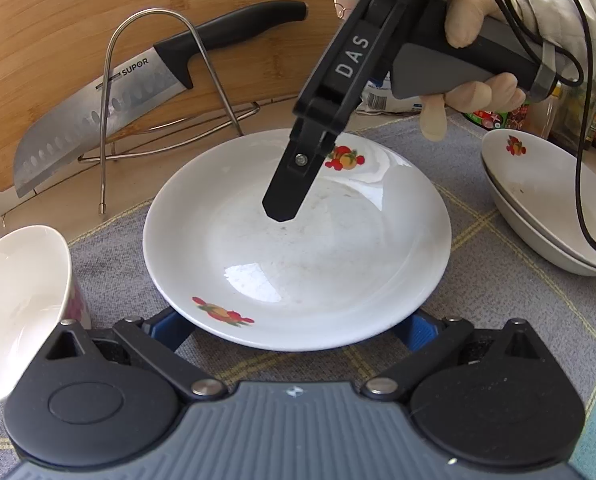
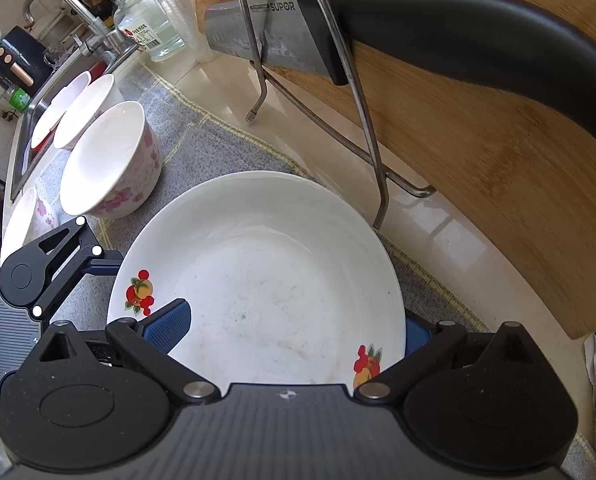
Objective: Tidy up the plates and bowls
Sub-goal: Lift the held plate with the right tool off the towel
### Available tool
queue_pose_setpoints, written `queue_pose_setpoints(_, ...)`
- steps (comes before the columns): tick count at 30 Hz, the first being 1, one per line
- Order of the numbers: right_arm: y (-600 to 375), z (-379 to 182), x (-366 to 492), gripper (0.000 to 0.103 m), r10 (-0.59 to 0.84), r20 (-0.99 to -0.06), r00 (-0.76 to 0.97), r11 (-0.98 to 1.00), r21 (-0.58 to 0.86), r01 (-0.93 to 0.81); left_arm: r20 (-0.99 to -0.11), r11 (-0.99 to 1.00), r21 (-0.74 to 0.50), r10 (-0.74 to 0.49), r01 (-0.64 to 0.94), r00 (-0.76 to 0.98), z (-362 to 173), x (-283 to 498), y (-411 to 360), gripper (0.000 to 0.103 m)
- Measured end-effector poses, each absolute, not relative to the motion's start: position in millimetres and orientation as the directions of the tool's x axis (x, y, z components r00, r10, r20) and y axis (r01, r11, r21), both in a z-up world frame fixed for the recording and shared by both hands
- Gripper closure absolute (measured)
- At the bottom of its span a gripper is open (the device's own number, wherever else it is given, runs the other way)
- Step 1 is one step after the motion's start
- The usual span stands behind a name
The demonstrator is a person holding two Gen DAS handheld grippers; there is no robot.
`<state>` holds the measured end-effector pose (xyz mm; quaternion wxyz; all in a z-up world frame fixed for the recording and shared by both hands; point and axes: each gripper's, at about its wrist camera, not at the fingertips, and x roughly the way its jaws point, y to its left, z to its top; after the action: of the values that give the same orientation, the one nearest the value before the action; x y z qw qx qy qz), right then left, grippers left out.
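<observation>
The right tongs (image 2: 294,332) reach over the near rim of the plate (image 2: 266,272), spread wide; one blue pad (image 2: 166,326) lies over the plate's inner face, the other pad (image 2: 415,336) shows beyond its outer edge, so the rim sits between them, though whether they pinch it I cannot tell; from the left wrist view these same tongs (image 1: 282,208) hang tip-down over the plate's (image 1: 298,240) middle, held by a gloved hand (image 1: 473,92). The left tongs (image 1: 296,330) stand wide, a blue pad (image 1: 170,328) on either side of the plate's near rim and partly under it; nothing is gripped. The plate lies flat on a grey cloth (image 1: 497,280) on the table (image 2: 337,160); it is white, with fruit prints on the rim. To its left stands a pink-flowered bowl (image 2: 110,164), with more bowls (image 2: 82,108) behind, toward the sink (image 2: 30,120); to its right, in the left wrist view, lie stacked plates (image 1: 549,208). Behind the plate a wire rack (image 1: 154,92) stands, with a knife (image 1: 110,96) and a wooden board (image 1: 58,32) leaning against it.
</observation>
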<state>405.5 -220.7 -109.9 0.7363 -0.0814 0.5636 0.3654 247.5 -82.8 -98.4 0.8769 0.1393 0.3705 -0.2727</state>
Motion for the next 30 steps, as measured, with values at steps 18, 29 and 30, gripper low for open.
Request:
queue_pose_setpoints(18,-222.2,-94.1,381.1,0.000,0.456,-0.880,0.130,0.734,0.290,-0.614,-0.725,0.799,0.055,-0.380,0.598,0.574,-79.9,230.9,-82.4,0.002)
queue_pose_setpoints(29,-224.0,-78.5,349.7,0.000,0.471,-0.868,0.158,0.739,0.291,-0.607,-0.724,0.786,0.074,-0.381,0.614,0.575,-58.8,203.1,-79.6,0.002)
queue_pose_setpoints(30,-223.8,-77.4,346.9,0.000,0.471,-0.868,0.158,0.739,0.290,-0.608,-0.725,0.784,0.075,-0.381,0.616,0.573,-57.3,200.6,-79.2,0.002)
